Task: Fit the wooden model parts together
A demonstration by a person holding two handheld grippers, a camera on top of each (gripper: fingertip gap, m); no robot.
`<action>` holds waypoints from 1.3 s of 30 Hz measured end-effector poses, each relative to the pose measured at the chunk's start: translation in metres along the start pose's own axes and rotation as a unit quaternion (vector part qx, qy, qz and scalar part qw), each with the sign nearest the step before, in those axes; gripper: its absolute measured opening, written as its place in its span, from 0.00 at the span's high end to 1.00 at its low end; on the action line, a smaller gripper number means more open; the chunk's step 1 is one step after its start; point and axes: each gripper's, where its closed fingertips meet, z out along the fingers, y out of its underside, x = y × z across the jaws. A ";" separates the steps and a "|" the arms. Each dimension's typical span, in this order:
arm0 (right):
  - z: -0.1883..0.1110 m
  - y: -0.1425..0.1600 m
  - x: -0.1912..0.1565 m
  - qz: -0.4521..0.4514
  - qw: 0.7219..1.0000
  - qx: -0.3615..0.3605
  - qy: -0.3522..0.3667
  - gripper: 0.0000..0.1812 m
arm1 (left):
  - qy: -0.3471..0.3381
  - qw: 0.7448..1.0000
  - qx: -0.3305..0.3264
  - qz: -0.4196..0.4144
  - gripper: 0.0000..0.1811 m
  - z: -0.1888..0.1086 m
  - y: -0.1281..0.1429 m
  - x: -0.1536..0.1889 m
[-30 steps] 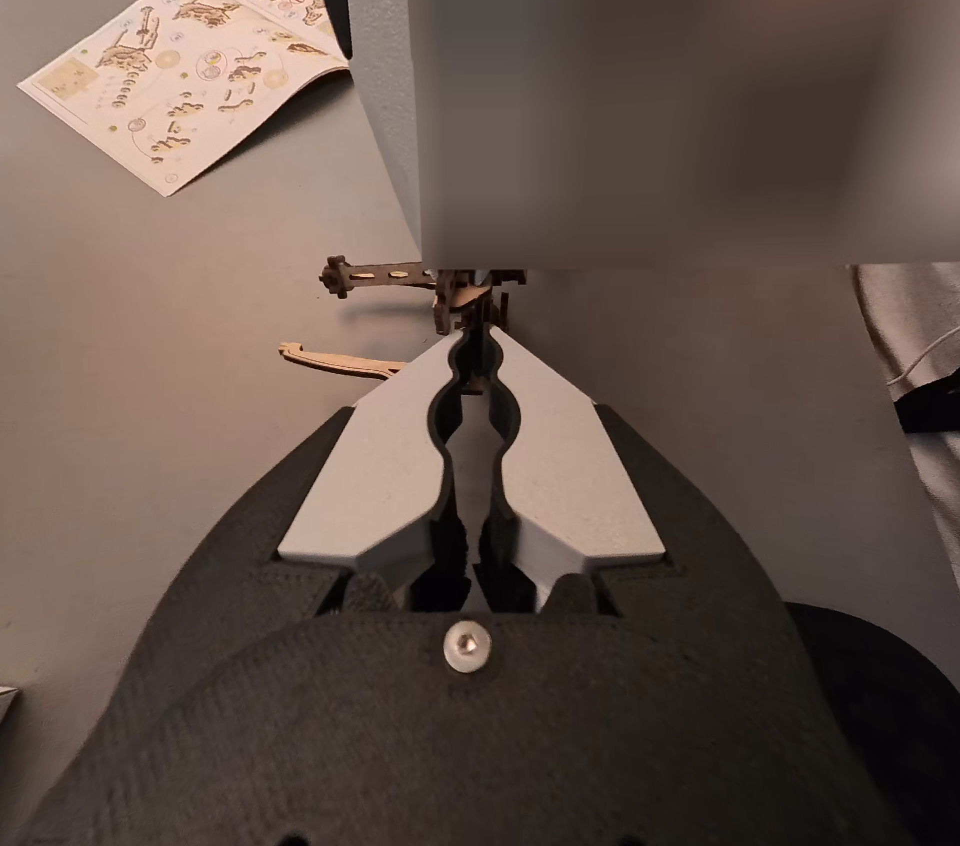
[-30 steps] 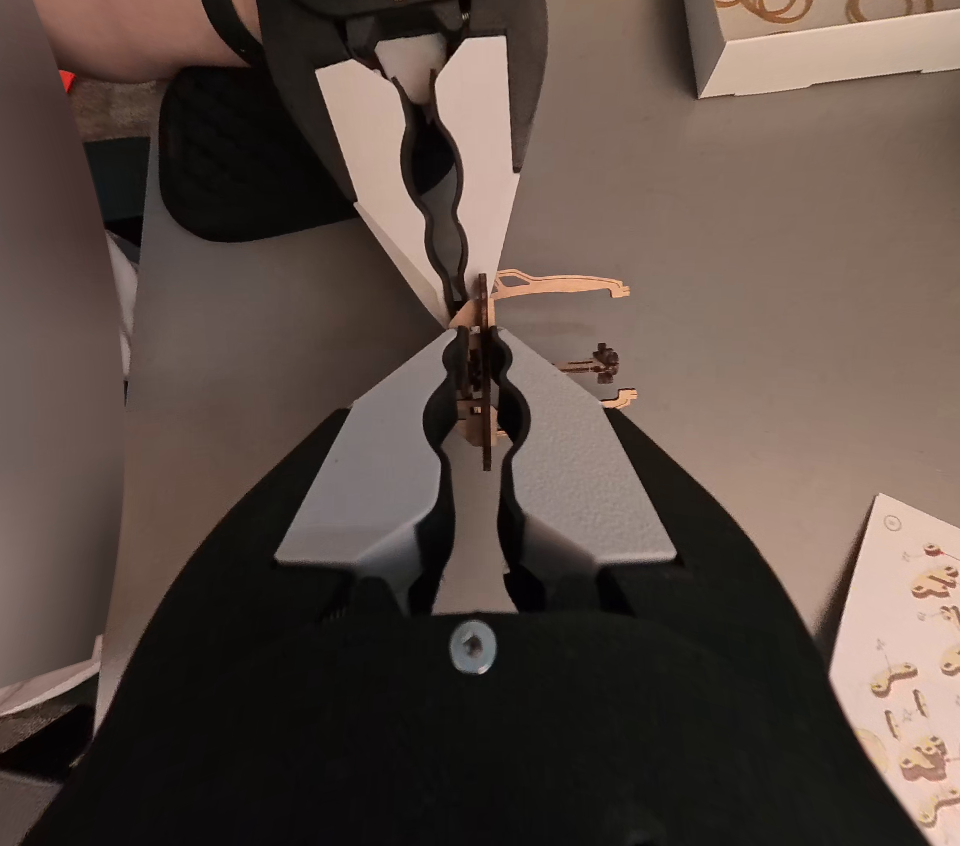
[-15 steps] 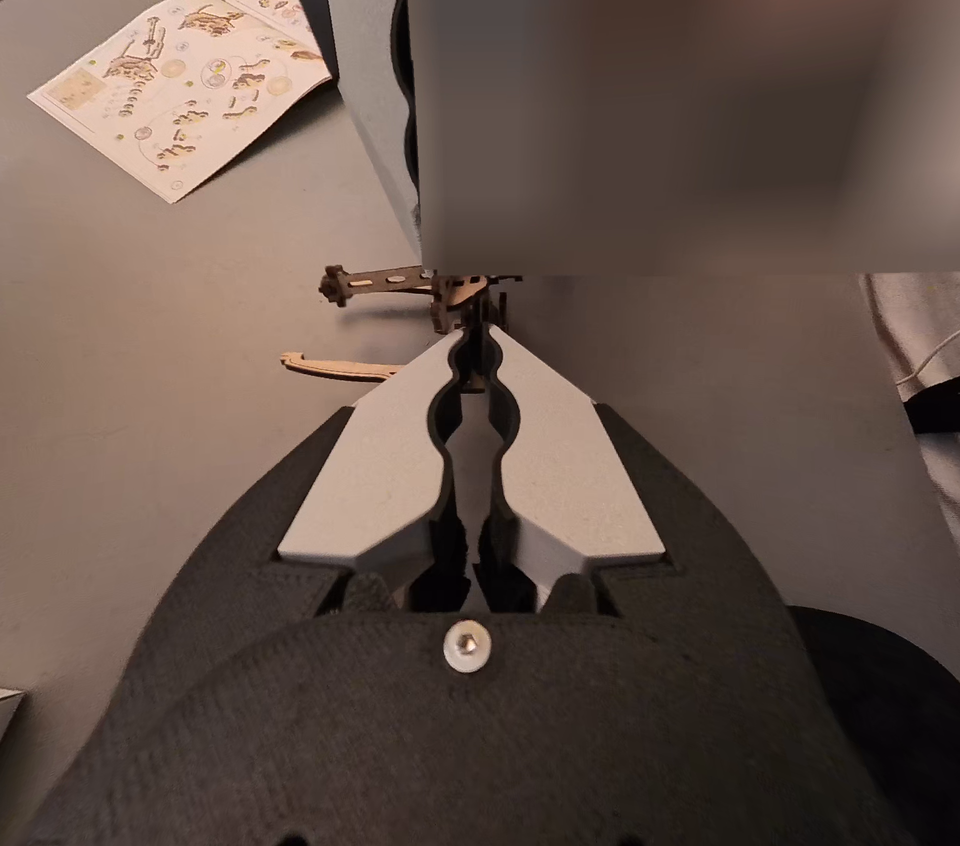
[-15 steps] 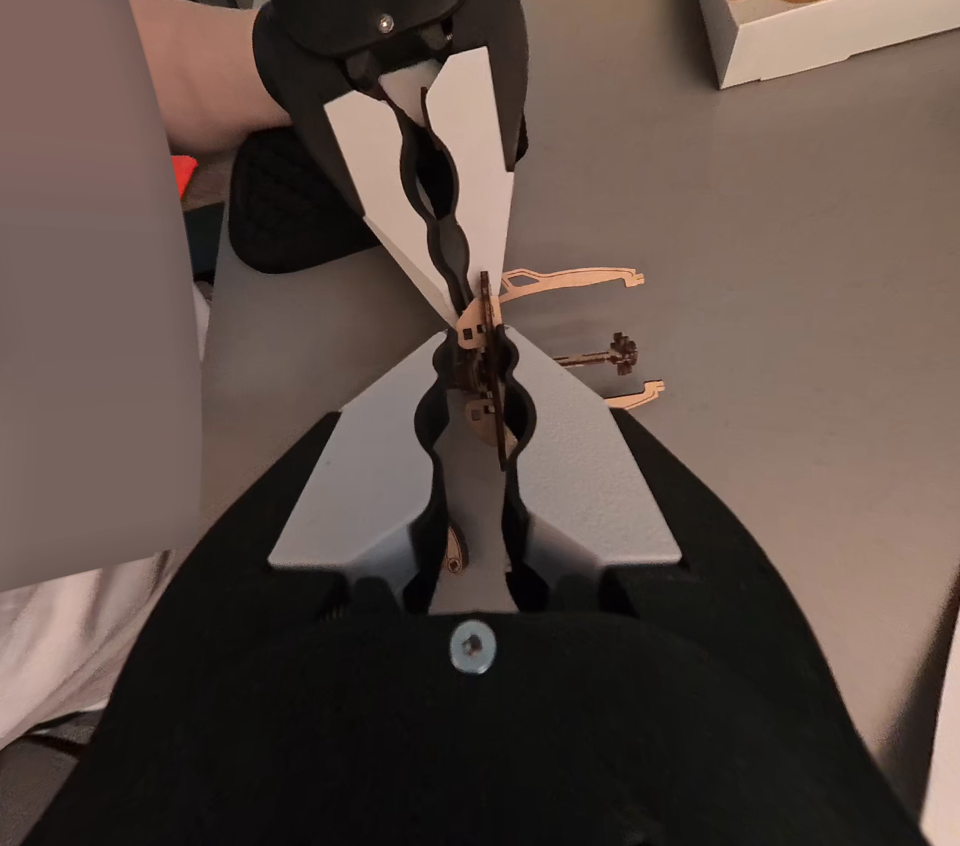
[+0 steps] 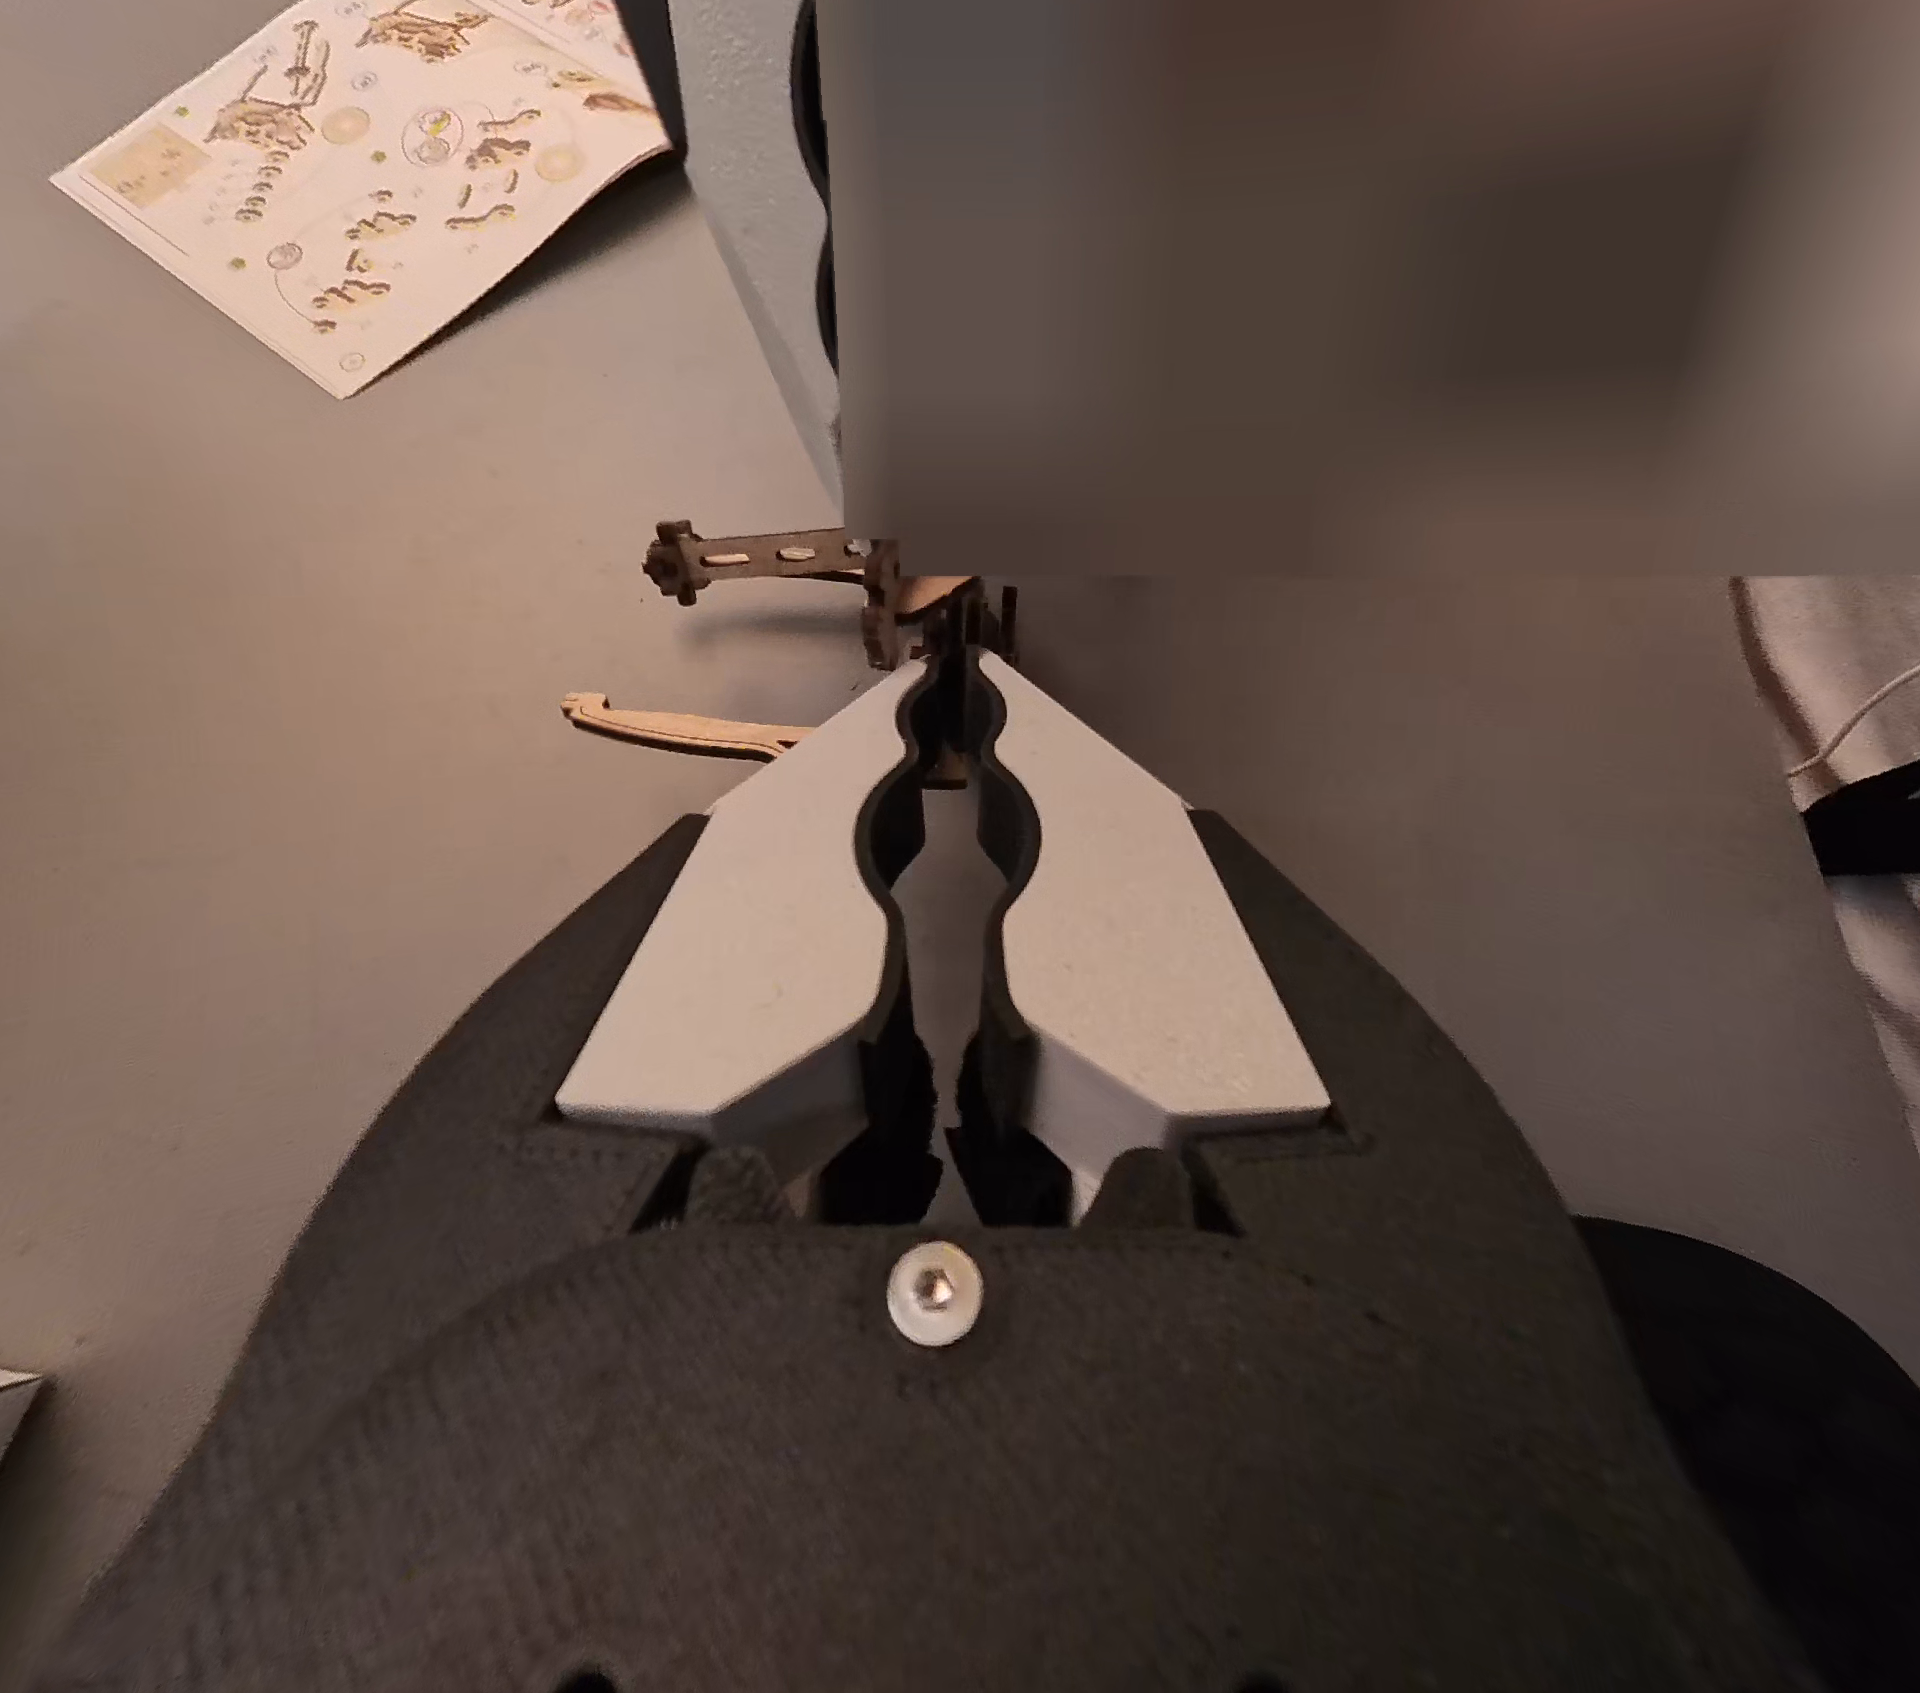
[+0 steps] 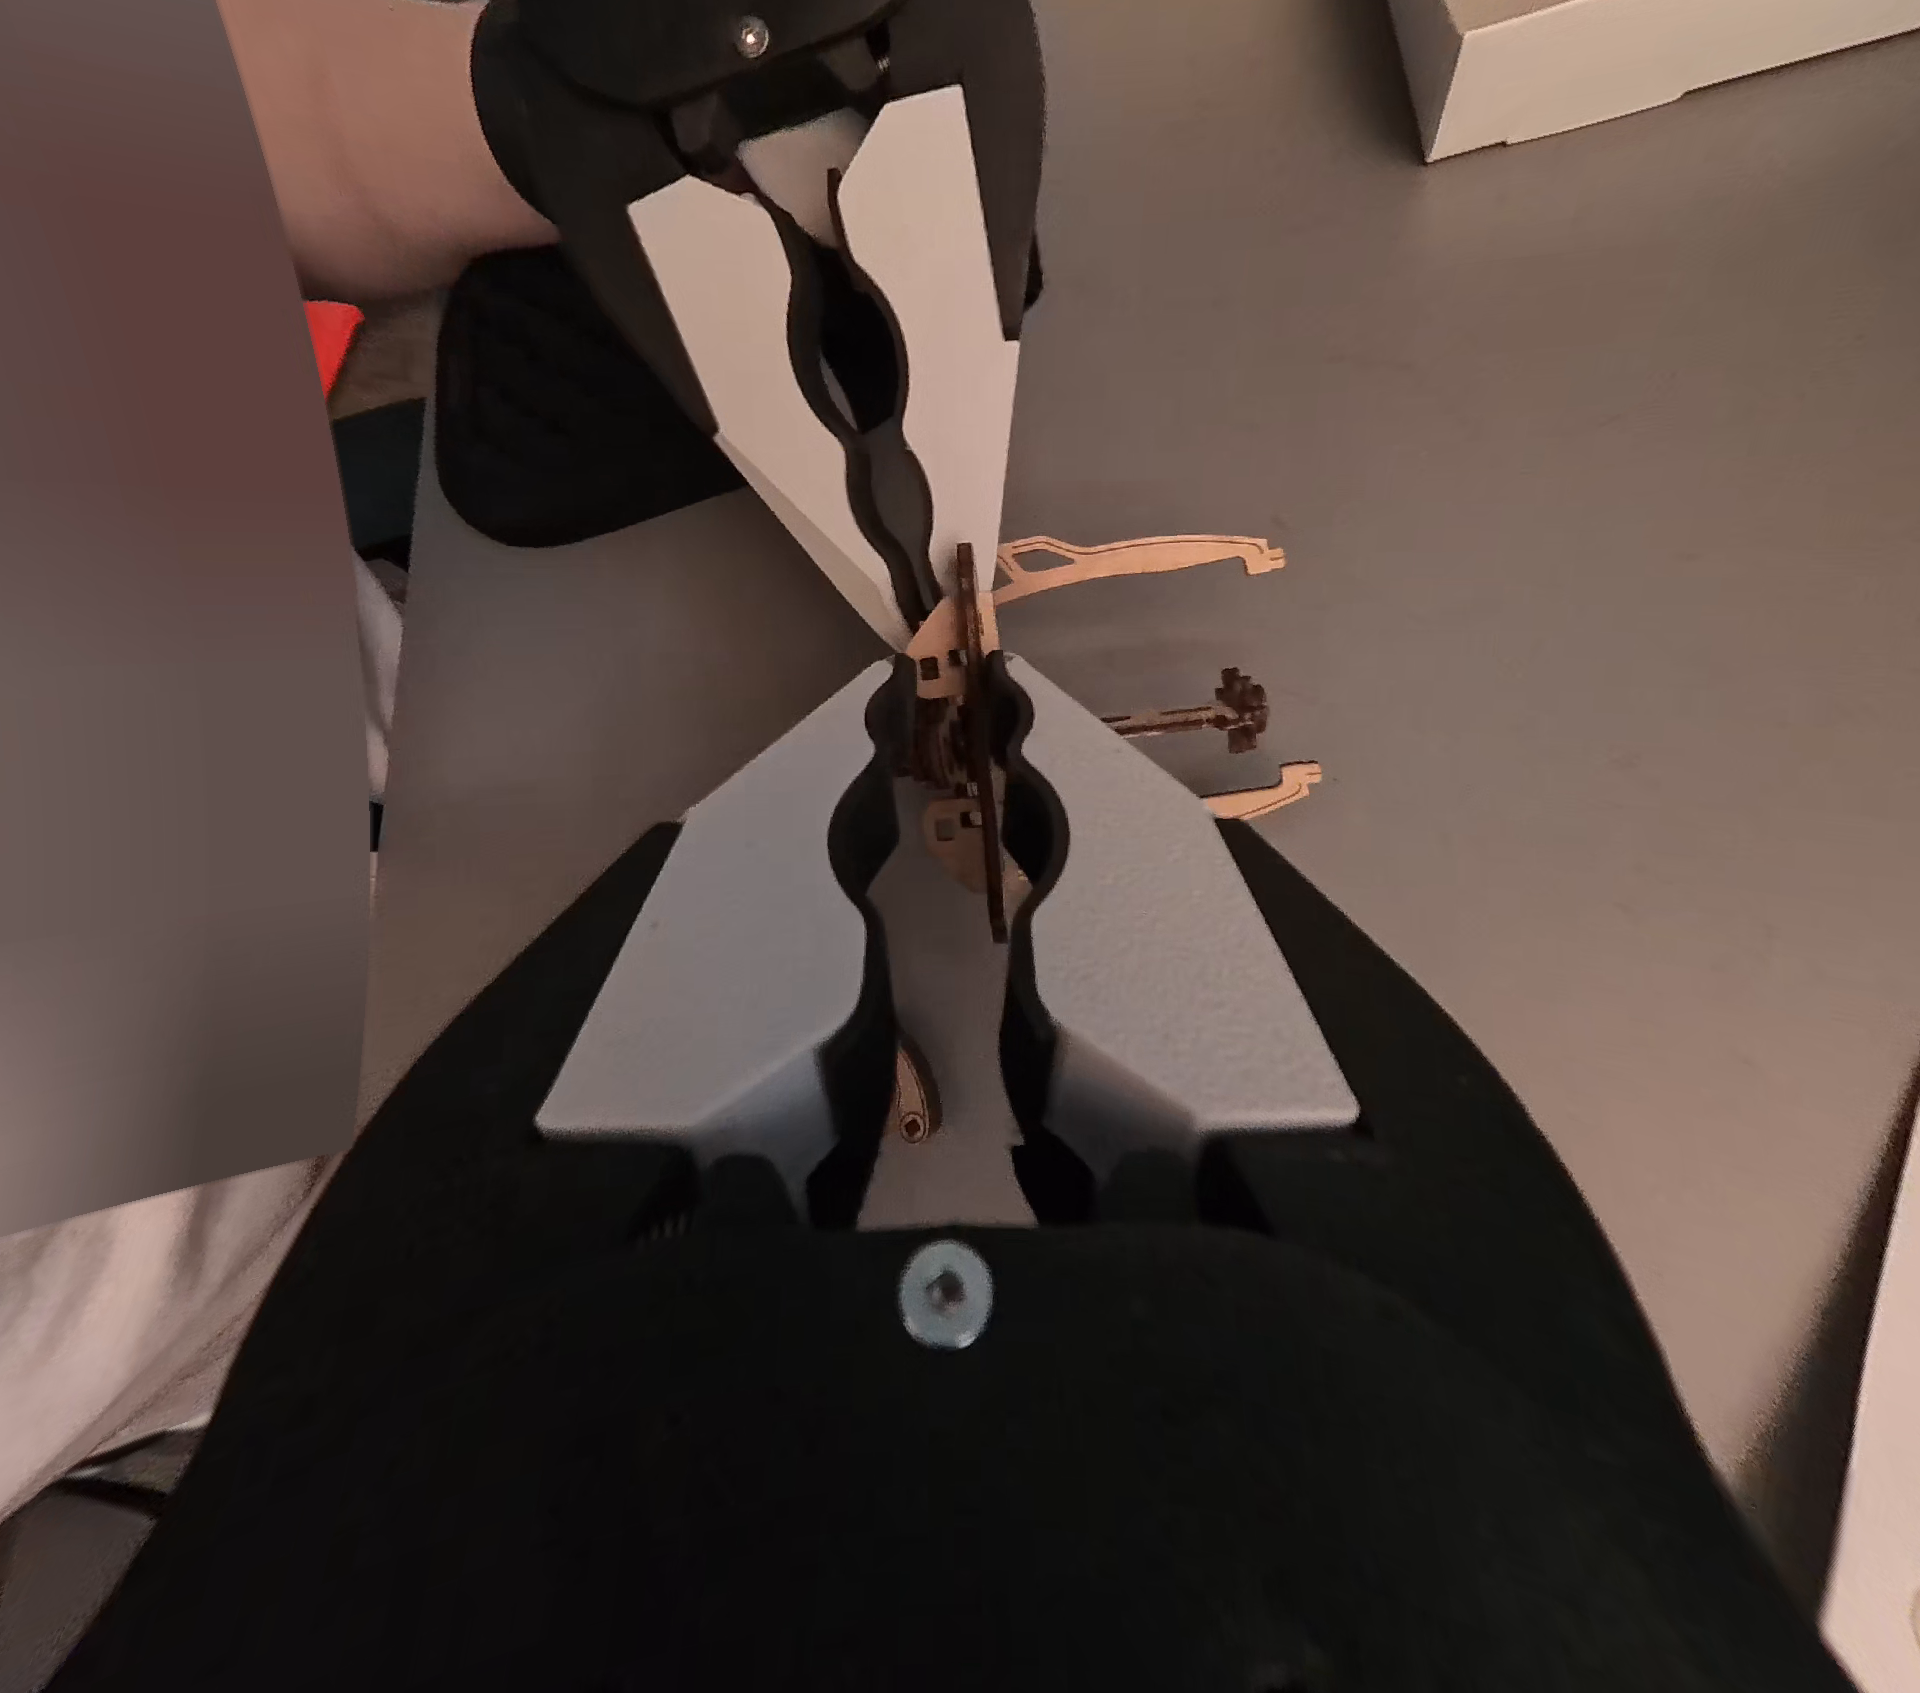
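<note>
We hold a small wooden model (image 6: pixel 956 739) above the grey table (image 6: pixel 1507 604), pinched from both sides. It is a stack of thin laser-cut plywood plates, pale with dark burnt edges, standing on edge, with a thin curved arm (image 6: pixel 1132 565) and a dark notched axle (image 6: pixel 1195 713) jutting right. Our left gripper (image 6: pixel 920 609) is nearly closed on its far edge; our right gripper (image 6: pixel 940 687) clamps its near part, slightly wider.
</note>
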 end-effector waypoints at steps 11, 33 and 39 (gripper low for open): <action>0.002 0.003 0.001 -0.053 0.995 -0.011 0.088 0.92 | 0.000 1.000 -0.003 -0.008 1.00 0.001 -0.001 0.000; -0.004 0.004 -0.002 0.010 1.000 0.012 -0.003 0.91 | -0.018 0.999 0.005 0.032 1.00 0.002 -0.003 0.001; -0.002 0.006 -0.002 0.014 1.000 -0.007 -0.004 0.92 | -0.022 0.999 0.000 0.036 1.00 0.003 -0.001 0.001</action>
